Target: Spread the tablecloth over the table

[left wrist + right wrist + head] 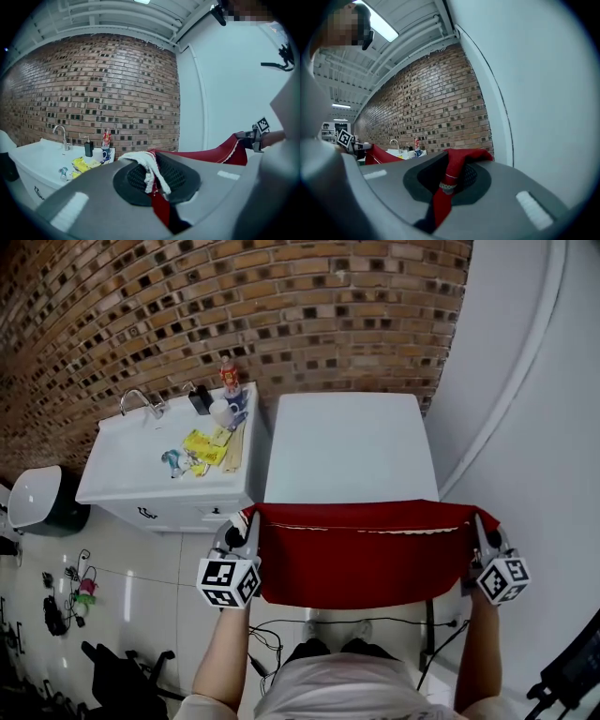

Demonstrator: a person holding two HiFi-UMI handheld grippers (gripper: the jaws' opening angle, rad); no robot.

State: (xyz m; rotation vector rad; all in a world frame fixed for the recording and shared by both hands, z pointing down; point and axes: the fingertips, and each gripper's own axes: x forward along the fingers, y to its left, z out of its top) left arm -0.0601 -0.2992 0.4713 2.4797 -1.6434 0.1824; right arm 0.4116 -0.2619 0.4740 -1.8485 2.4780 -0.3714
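A red tablecloth (pixel 361 554) with a white lace trim hangs stretched between my two grippers, over the near edge of a white table (pixel 347 446). My left gripper (pixel 246 521) is shut on its left corner, and the lace edge (pixel 151 174) bunches between the jaws in the left gripper view. At the other end my right gripper (pixel 480 521) is shut on the right corner, where red cloth (pixel 450 180) is pinched in the right gripper view. The far part of the table top is bare. The cloth hangs down in front of the person's legs.
A white washbasin cabinet (pixel 141 474) with a tap (pixel 141 401), bottles, a mug and yellow packets stands left of the table. A brick wall (pixel 281 306) runs behind, a white wall (pixel 525 381) on the right. Cables lie on the tiled floor (pixel 141 596).
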